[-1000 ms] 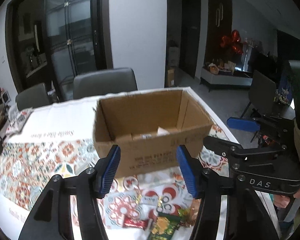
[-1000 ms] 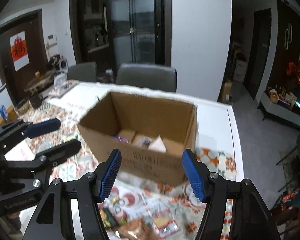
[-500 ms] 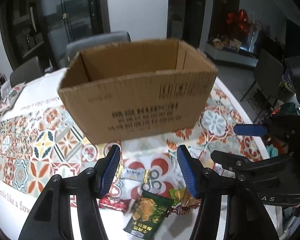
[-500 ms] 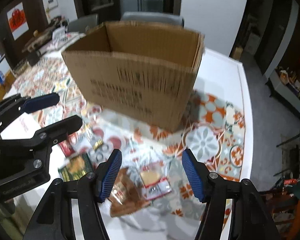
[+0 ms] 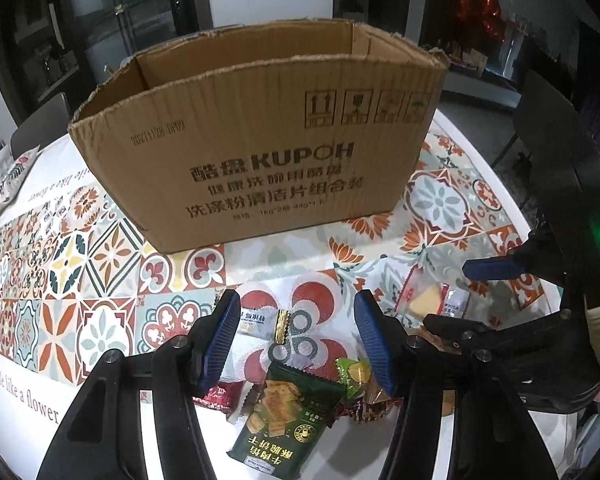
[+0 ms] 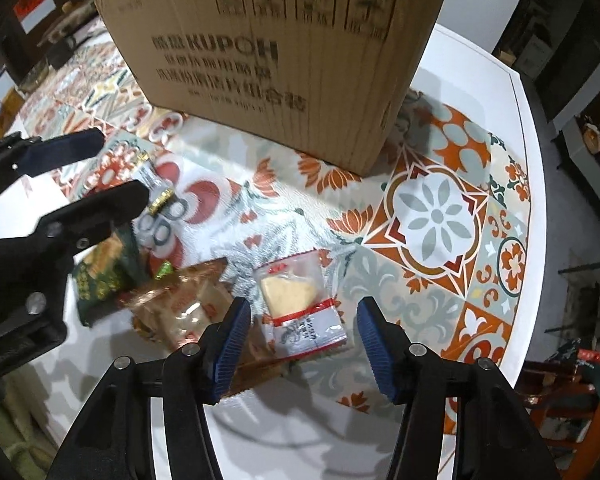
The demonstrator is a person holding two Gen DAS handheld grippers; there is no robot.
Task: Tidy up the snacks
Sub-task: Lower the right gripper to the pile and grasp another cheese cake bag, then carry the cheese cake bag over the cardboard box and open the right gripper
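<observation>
An open cardboard box (image 5: 260,152) stands on the patterned tablecloth (image 5: 100,280); it also shows in the right wrist view (image 6: 284,52). Loose snacks lie in front of it. My left gripper (image 5: 296,340) is open and empty, low over a green cracker packet (image 5: 284,412) and a small gold-wrapped sweet (image 5: 281,326). My right gripper (image 6: 302,348) is open and empty, its fingers either side of a clear packet with a yellow cake (image 6: 300,304). A brown see-through packet (image 6: 184,300) lies left of it.
A dark red wrapper (image 5: 216,394), a white sachet (image 5: 254,320) and a green sweet (image 5: 354,372) lie by the left gripper. The table's white edge (image 6: 516,92) curves round on the right. Chairs and furniture stand beyond the table.
Both grippers have dropped from above the box down to the snacks in front of it. Both stay open and empty.
</observation>
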